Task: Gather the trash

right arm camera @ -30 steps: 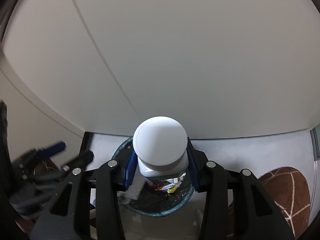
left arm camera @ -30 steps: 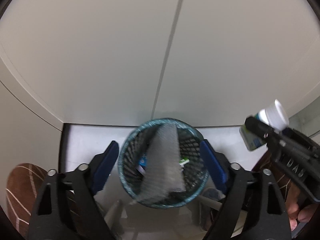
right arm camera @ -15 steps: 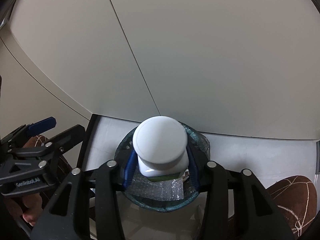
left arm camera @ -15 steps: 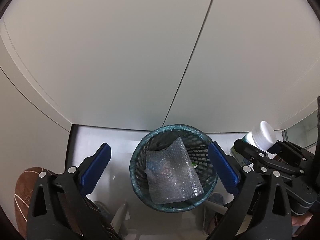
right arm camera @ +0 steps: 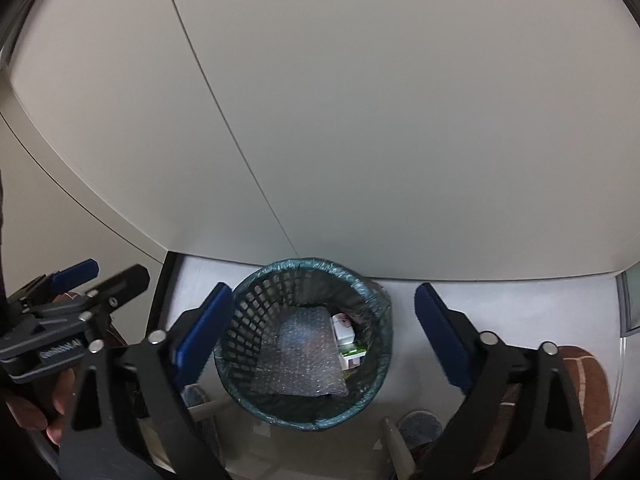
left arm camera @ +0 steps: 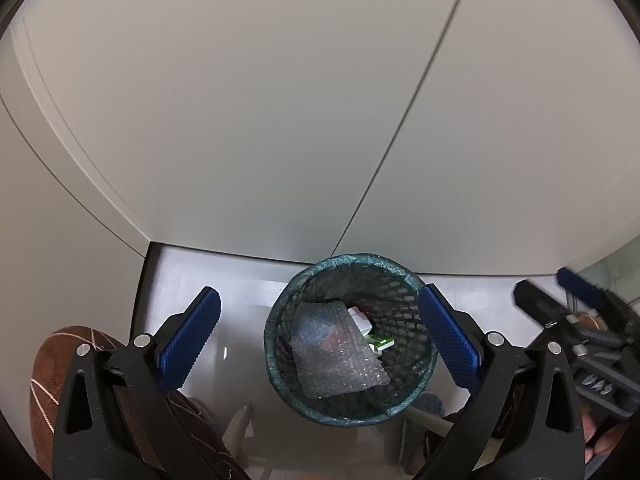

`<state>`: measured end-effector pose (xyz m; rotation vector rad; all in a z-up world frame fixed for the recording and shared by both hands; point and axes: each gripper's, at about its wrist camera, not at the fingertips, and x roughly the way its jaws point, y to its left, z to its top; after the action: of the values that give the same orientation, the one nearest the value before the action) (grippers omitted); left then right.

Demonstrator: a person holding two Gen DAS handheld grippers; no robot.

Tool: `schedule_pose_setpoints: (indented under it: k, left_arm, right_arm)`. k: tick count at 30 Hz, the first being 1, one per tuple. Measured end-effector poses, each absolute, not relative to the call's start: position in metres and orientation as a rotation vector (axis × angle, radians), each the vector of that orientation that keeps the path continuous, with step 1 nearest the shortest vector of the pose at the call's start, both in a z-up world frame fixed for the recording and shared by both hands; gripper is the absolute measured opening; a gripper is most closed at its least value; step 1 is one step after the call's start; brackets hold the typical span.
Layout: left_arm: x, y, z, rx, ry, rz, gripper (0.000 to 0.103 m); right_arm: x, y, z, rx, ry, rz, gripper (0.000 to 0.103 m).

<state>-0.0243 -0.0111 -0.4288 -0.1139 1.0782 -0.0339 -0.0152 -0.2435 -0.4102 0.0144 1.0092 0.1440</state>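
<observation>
A teal mesh trash basket (left arm camera: 420, 396) stands on the floor below both grippers; it also shows in the right wrist view (right arm camera: 376, 392). Inside lie a sheet of bubble wrap (left arm camera: 336, 352) (right arm camera: 300, 352) and a white bottle with a green label (left arm camera: 366, 326) (right arm camera: 346, 340). My left gripper (left arm camera: 320, 340) is open and empty above the basket. My right gripper (right arm camera: 320, 332) is open and empty above the basket, and it shows at the right edge of the left wrist view (left arm camera: 576, 304). The left gripper shows at the left of the right wrist view (right arm camera: 76, 296).
A plain cream wall with a vertical seam (left arm camera: 400, 140) stands right behind the basket. Brown rug patches lie on the pale floor at the left (left arm camera: 52, 364) and at the right (right arm camera: 580, 392). Grey chair legs (right arm camera: 394, 448) show below the basket.
My right gripper has opened and the white bottle has dropped into the basket. The bubble wrap has settled deeper inside. Both grippers have pulled back a little.
</observation>
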Motion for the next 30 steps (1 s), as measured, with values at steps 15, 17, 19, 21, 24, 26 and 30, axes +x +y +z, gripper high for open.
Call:
schedule_pose_setpoints:
  k: [15,17,19,21,24,26,30]
  left_arm:
    - [-0.046,-0.010,-0.298,-0.086,0.902,-0.061,0.097]
    - [-0.051,-0.011,-0.271,-0.085,0.874,-0.058,0.097]
    - [-0.055,-0.012,-0.246,-0.093,0.850,-0.068,0.097]
    - [-0.060,-0.013,-0.219,-0.089,0.820,-0.075,0.097]
    - [-0.069,-0.017,-0.179,-0.069,0.766,-0.082,0.097]
    - [-0.075,-0.020,-0.155,-0.063,0.738,-0.086,0.097]
    - [-0.086,-0.024,-0.109,-0.051,0.691,-0.063,0.097]
  right_arm:
    - [-0.039,-0.264,-0.259,0.000,0.767,0.005,0.095]
    - [-0.046,-0.265,-0.232,0.016,0.734,0.012,0.095]
    - [-0.053,-0.266,-0.209,0.019,0.703,0.015,0.095]
    - [-0.062,-0.265,-0.181,0.000,0.664,0.008,0.095]
    - [-0.074,-0.258,-0.153,-0.018,0.625,0.028,0.095]
    - [-0.080,-0.254,-0.136,-0.025,0.608,0.030,0.095]
    - [-0.092,-0.251,-0.092,-0.044,0.574,0.006,0.095]
